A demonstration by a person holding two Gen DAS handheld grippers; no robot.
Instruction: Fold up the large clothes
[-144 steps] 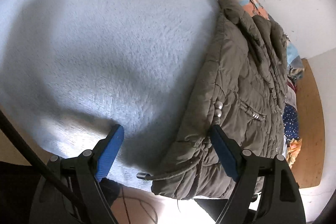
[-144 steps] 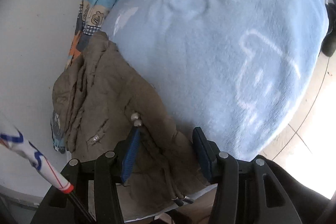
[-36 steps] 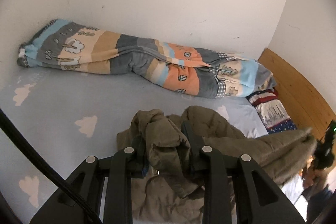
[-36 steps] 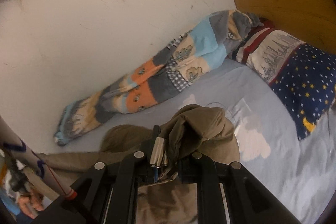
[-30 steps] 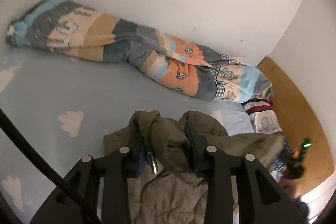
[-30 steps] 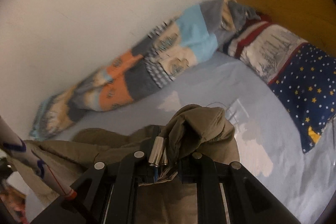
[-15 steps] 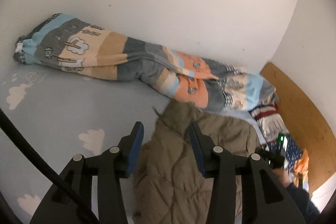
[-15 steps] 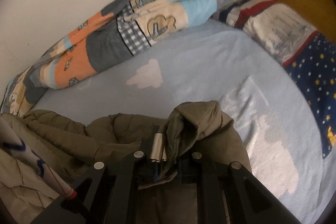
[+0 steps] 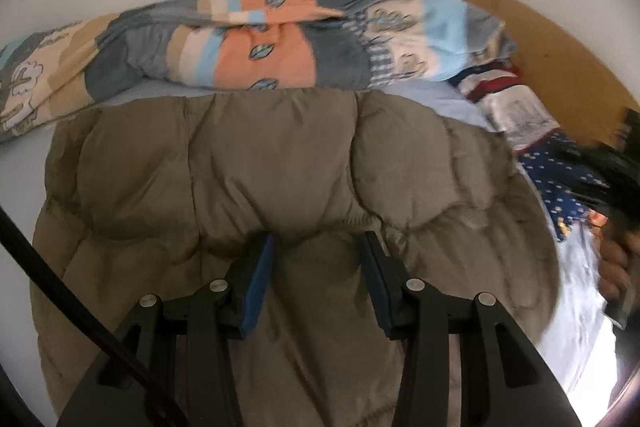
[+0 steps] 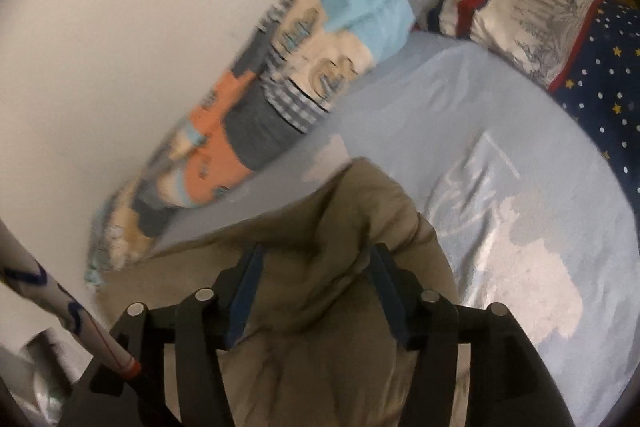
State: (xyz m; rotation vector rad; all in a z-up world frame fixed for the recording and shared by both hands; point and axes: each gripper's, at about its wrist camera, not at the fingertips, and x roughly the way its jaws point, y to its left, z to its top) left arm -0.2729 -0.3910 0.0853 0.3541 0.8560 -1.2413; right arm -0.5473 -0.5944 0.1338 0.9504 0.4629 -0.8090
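Jacket point(image 9: 280, 163) lies spread on my bed point(image 10: 500, 155), its far edge just beside the rolled quilt point(image 9: 272, 43) along the wall. Left gripper point(image 9: 318, 247) hangs released over the padding. Right gripper point(image 10: 316, 259) has just been opening, jacket fold loose between its jaws.

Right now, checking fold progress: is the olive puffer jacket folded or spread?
Spread: the olive puffer jacket lies flat across the blue sheet.

One olive quilted jacket point(image 9: 280, 163) lies on one blue sheet point(image 10: 500, 163), with one striped rolled blanket point(image 9: 256, 39) far behind. Two pillows sit far right: one red-striped point(image 10: 532, 15), one starry navy point(image 10: 608, 83).
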